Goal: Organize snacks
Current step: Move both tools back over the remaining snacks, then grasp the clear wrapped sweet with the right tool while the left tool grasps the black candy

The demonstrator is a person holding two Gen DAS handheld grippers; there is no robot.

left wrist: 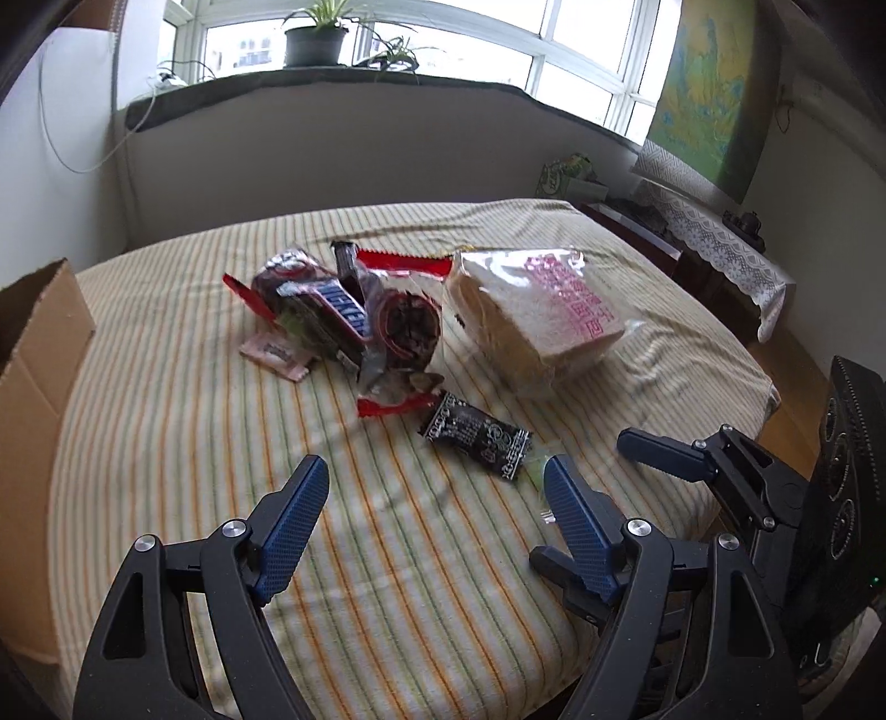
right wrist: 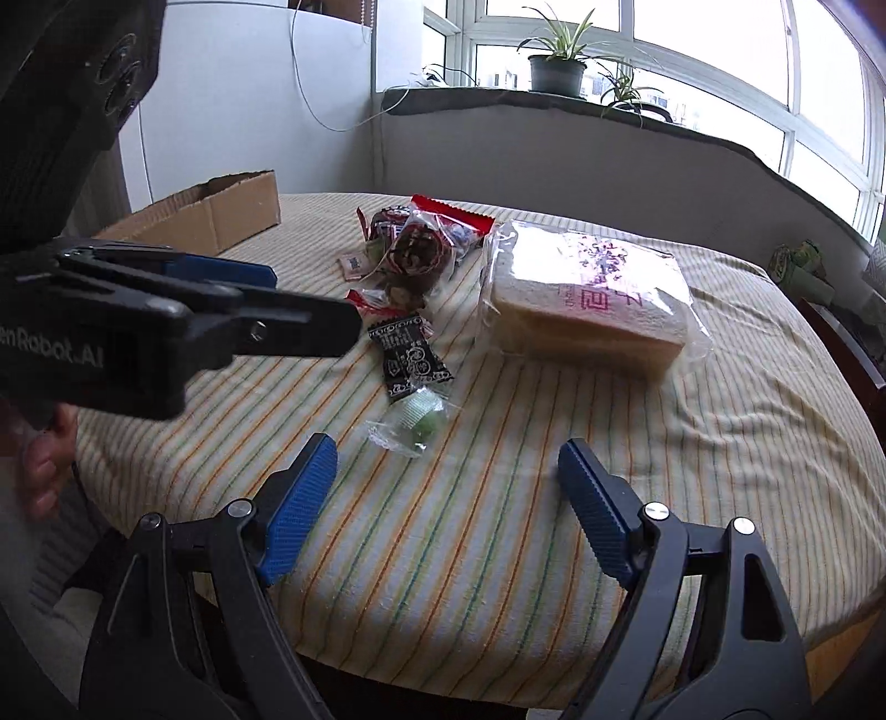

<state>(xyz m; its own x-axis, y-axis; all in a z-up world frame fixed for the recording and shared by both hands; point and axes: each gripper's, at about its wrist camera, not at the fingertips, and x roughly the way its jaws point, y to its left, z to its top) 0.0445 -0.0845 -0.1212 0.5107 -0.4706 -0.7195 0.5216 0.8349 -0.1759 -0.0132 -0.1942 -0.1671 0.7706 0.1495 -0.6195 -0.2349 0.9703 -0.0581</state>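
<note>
A pile of snacks lies mid-table: a Snickers bar (left wrist: 332, 318), clear red-edged packs of dark snacks (left wrist: 407, 327) (right wrist: 412, 249), a small pink packet (left wrist: 274, 354) (right wrist: 353, 263), a black patterned packet (left wrist: 479, 437) (right wrist: 412, 354) and a small clear pack with green candy (right wrist: 418, 421). A bagged loaf of sliced bread (left wrist: 534, 315) (right wrist: 587, 299) lies to the right. My left gripper (left wrist: 437, 487) is open and empty, short of the black packet. My right gripper (right wrist: 448, 465) is open and empty, just short of the green candy; it also shows in the left wrist view (left wrist: 664, 459).
An open cardboard box (left wrist: 33, 354) (right wrist: 221, 213) stands at the table's left. The table wears a striped cloth (left wrist: 387, 554) (right wrist: 498, 526). A window sill with potted plants (left wrist: 315, 39) lies behind. A side cabinet with lace cover (left wrist: 714, 243) stands at the right.
</note>
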